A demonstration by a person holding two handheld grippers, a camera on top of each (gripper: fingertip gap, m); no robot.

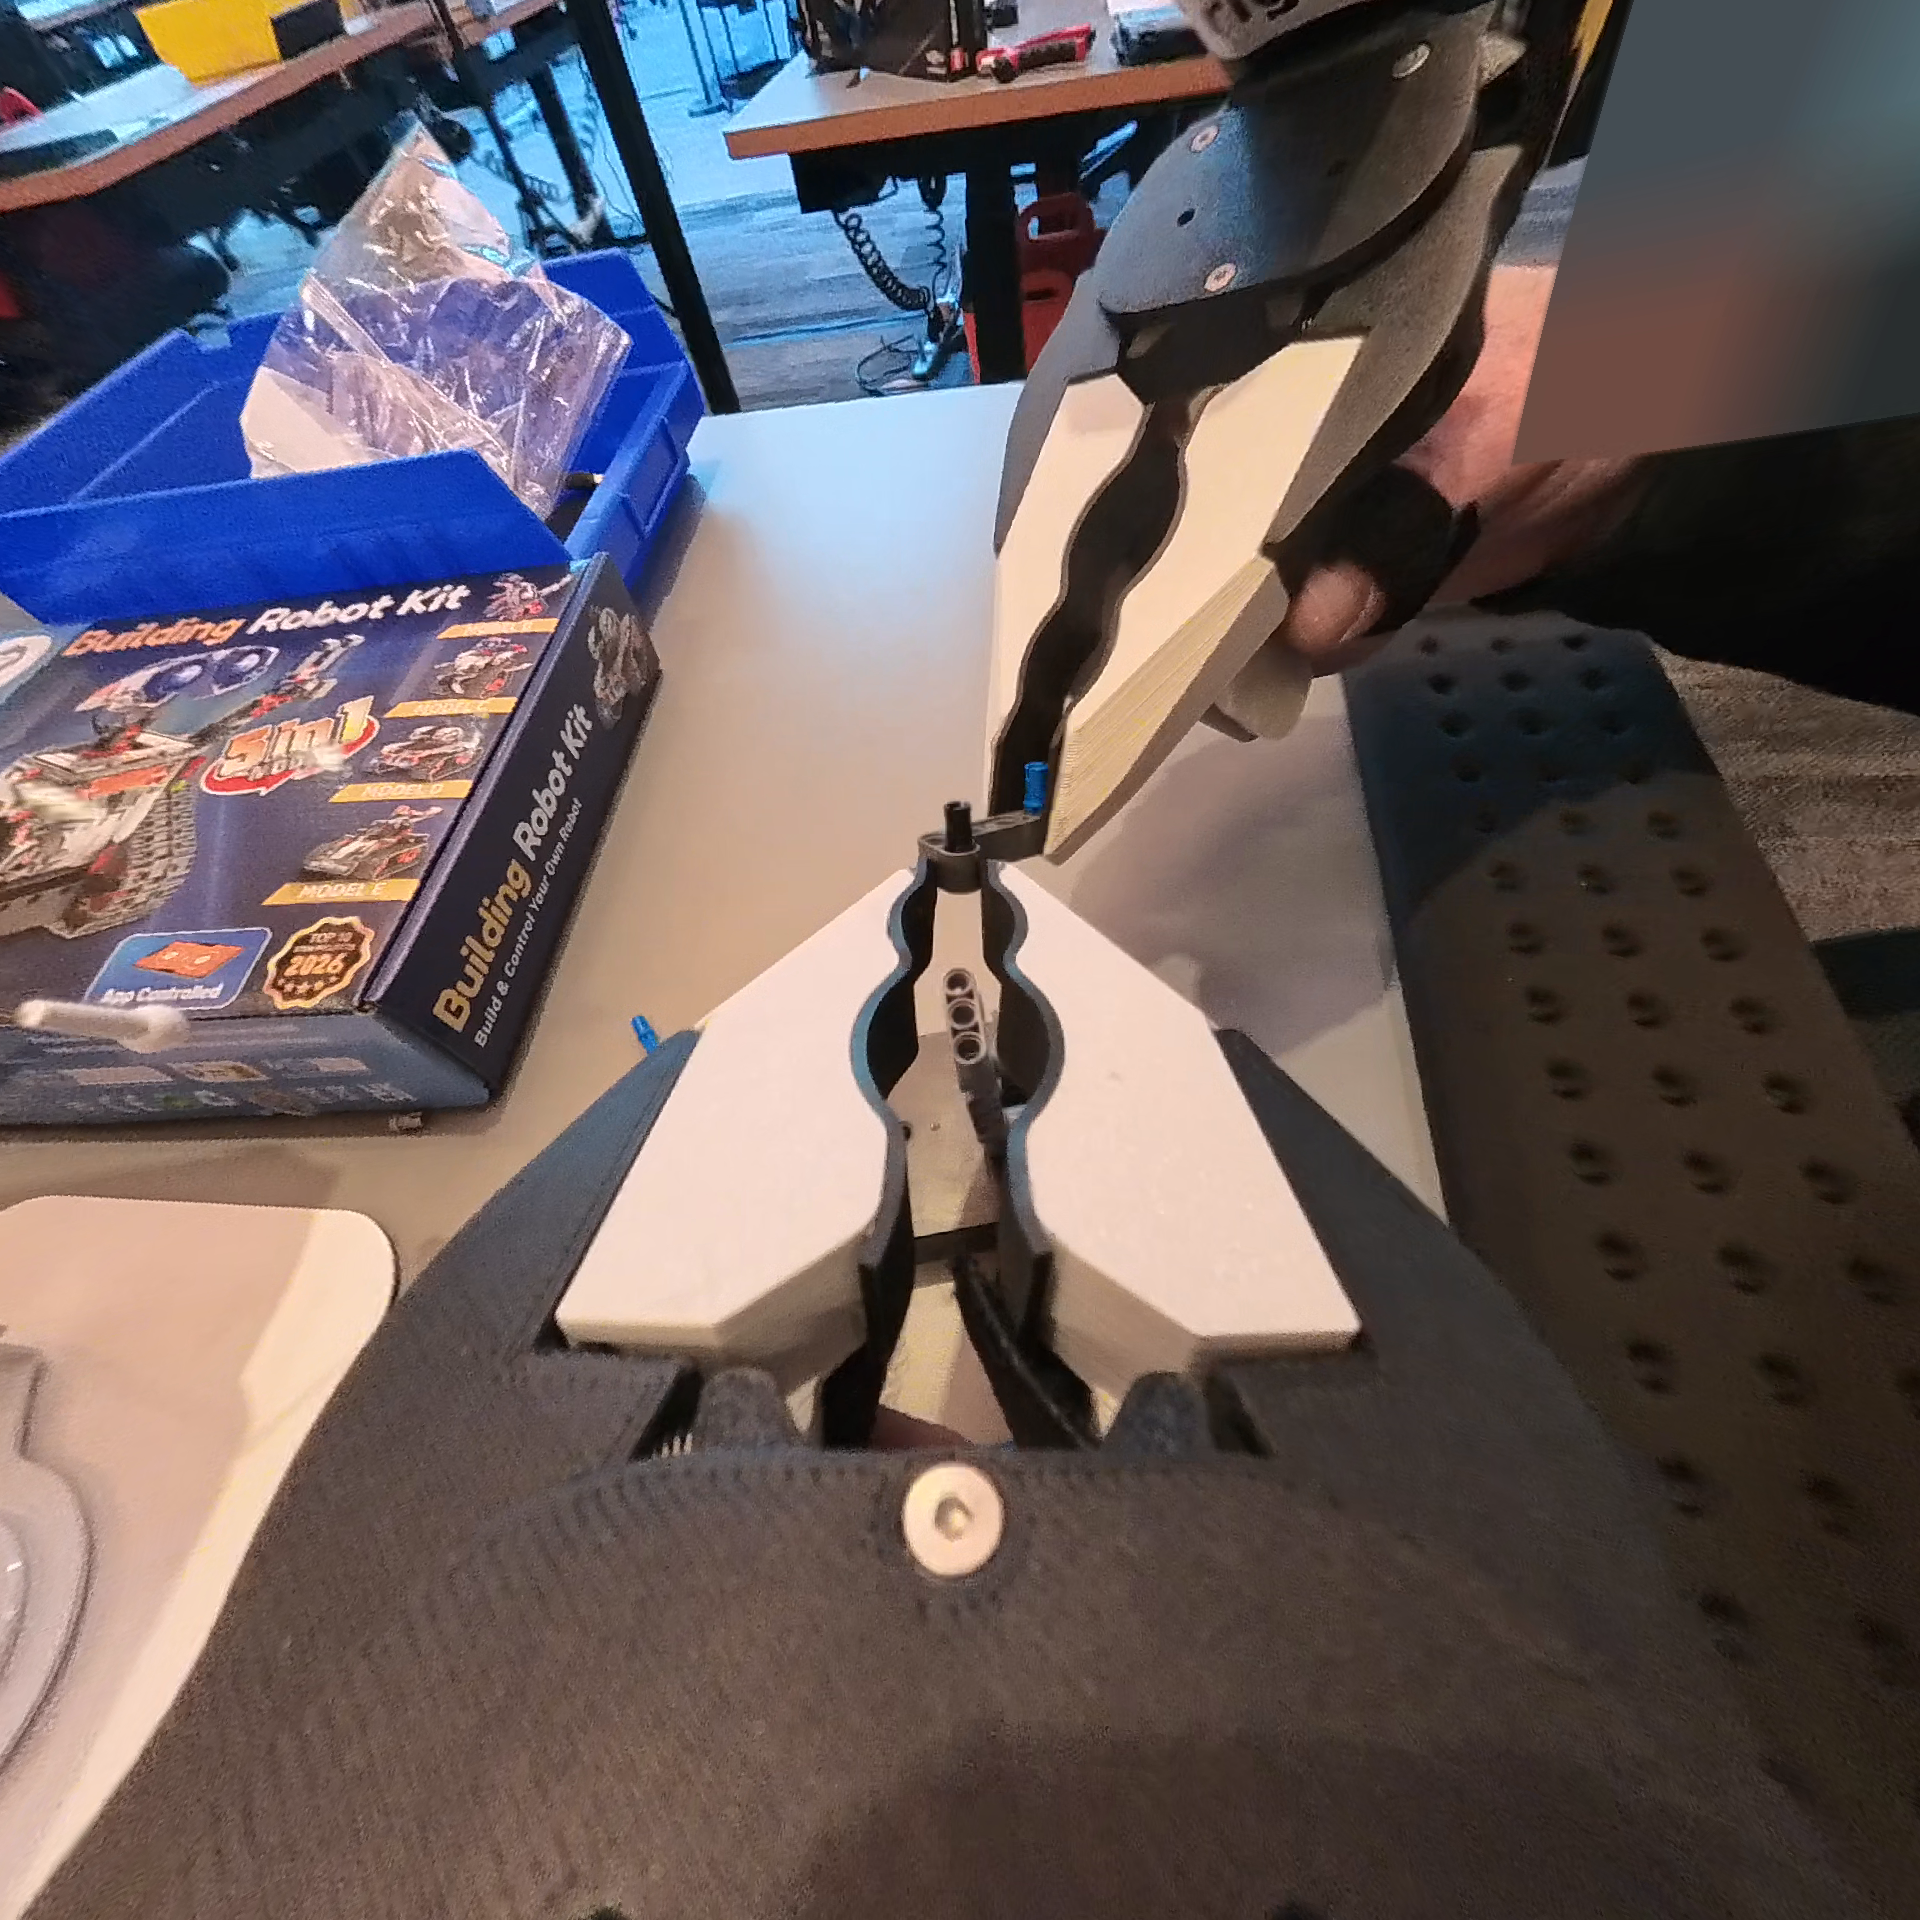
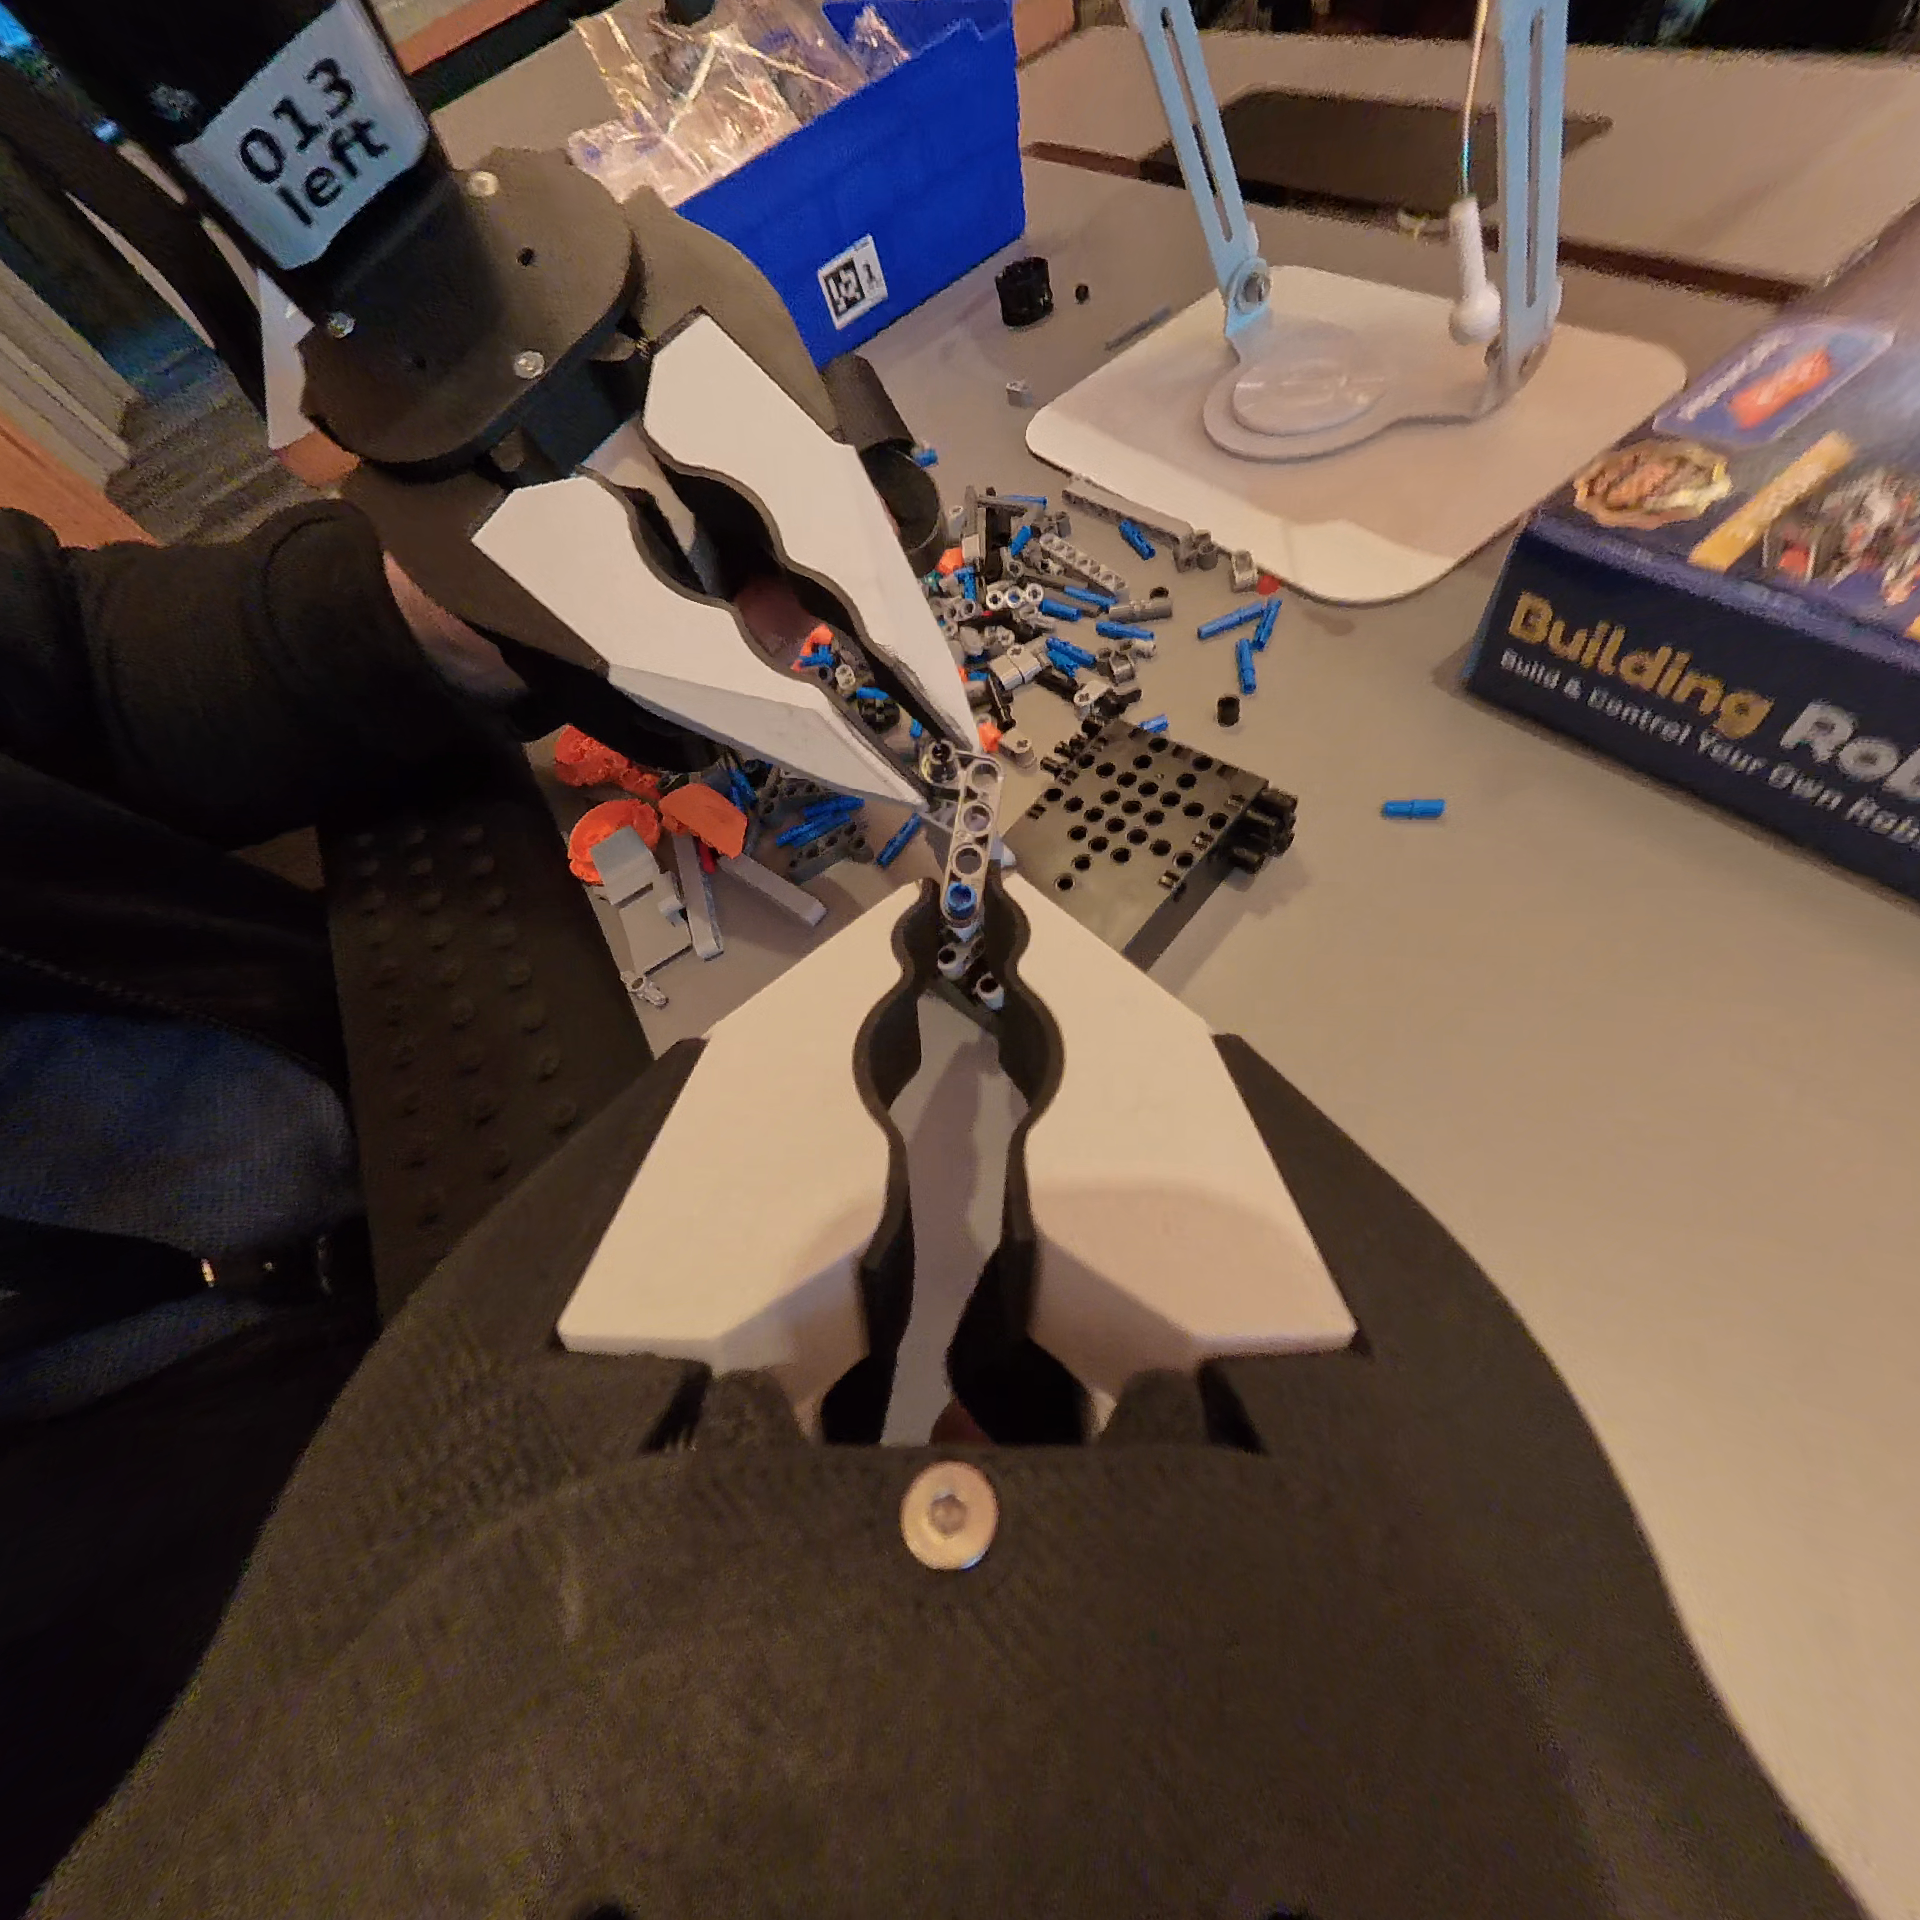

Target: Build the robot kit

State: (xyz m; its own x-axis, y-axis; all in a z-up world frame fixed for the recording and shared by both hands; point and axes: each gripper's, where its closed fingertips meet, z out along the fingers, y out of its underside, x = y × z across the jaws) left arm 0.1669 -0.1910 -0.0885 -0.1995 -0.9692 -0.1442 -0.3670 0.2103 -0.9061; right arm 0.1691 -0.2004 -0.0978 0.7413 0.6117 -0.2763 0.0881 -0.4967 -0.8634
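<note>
Closest to the lens, the left gripper point(image 1: 956, 883) is reaching forward with its jaws drawn together, clamping a black pin point(image 1: 954, 821) at their tips. The right gripper point(image 2: 961, 899) is meeting it tip to tip, its jaws pinching a grey beam point(image 2: 975, 821) with a row of holes and a small blue peg in it. The beam's far end is touching the pin, and both pieces are being held up above the tabletop point(image 2: 1455, 1143). A gloved hand point(image 1: 1351, 561) is gripping the right gripper's handle.

Directly beneath the joined pieces, a pile of loose parts point(image 2: 1039, 623) is lying on the tabletop: blue pegs, grey beams and orange bits. A black plate with holes point(image 2: 1143, 821) is lying just beside the pile, and a single blue peg point(image 2: 1413, 807) is lying apart from it.

Behind the pile, a blue bin point(image 1: 343, 520) is standing with clear plastic bags point(image 1: 436, 343) rising above its rim; what else it is holding cannot be told. A printed kit box point(image 1: 312, 831) is lying closed in front of the bin, and the flat white base of a stand point(image 2: 1351, 457) is sitting between the box and the pile.

Bare tabletop is stretching out between the black plate and the kit box, leaving open room on that side. On the other side, the tabletop's edge is running alongside a dark dimpled chair point(image 1: 1610, 987), close to the grippers.
</note>
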